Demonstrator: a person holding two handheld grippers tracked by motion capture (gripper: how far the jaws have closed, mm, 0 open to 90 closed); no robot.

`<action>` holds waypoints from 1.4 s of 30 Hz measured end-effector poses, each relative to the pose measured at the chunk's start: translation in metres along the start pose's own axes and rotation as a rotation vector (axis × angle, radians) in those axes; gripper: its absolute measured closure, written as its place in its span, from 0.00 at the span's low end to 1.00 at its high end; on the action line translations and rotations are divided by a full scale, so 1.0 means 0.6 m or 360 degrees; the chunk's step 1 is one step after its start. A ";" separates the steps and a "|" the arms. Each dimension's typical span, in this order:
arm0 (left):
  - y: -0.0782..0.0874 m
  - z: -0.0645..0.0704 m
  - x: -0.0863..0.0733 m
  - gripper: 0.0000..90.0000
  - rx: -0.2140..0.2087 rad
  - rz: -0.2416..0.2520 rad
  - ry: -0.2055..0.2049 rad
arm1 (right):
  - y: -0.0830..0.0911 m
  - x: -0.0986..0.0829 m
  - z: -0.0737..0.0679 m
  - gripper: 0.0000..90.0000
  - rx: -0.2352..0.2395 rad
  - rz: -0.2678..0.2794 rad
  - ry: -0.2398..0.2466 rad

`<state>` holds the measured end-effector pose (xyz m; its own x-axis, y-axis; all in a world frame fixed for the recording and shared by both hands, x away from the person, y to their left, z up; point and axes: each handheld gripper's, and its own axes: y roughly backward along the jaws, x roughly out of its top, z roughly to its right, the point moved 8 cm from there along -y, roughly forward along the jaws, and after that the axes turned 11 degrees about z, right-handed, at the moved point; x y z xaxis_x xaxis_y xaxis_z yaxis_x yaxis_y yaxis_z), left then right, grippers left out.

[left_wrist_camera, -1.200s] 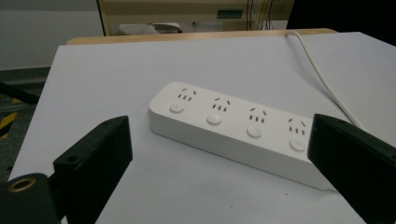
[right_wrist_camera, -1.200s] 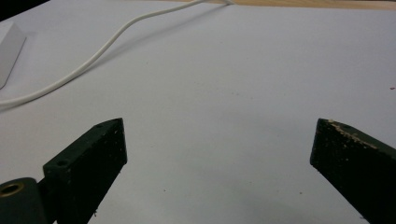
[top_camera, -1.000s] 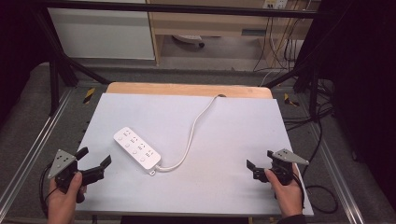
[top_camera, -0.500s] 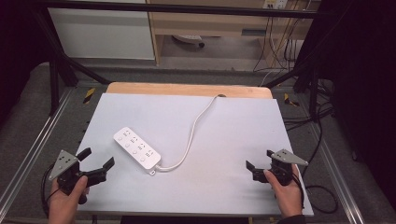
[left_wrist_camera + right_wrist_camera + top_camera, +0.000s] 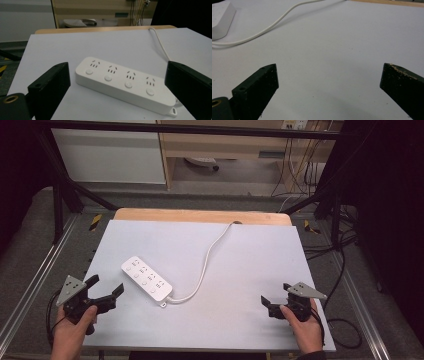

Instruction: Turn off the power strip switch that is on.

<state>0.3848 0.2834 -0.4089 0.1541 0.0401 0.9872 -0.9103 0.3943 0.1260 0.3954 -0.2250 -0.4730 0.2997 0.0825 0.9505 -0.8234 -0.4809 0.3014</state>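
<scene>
On the grey tabletop (image 5: 240, 270) the white plastic four-socket power strip (image 5: 146, 278) lies left of centre, its long axis diagonal. The left tool (image 5: 105, 291) is nearer, jaws spread and empty, facing it. The right tool (image 5: 275, 301) waits well apart, released too.

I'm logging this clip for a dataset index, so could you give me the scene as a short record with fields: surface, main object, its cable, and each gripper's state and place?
surface: white table top over a wooden board
main object: white power strip, four sockets each with a button, lying flat and slanted at left of centre
cable: white cord curving from the strip's near end to the far edge
left gripper: open, near-left edge, jaws pointing at the strip, not touching it
right gripper: open, near-right edge, holding nothing
</scene>
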 end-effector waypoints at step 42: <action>-0.140 -0.001 0.083 0.29 -0.0112 0.0045 0.0015 | -0.001 0.003 0.005 0.04 -0.0023 -0.0001 0.0021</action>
<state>0.4691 0.2530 -0.3705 0.1327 0.0607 0.9893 -0.8852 0.4563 0.0908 0.3978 -0.2274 -0.4717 0.2942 0.0945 0.9511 -0.8299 -0.4683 0.3032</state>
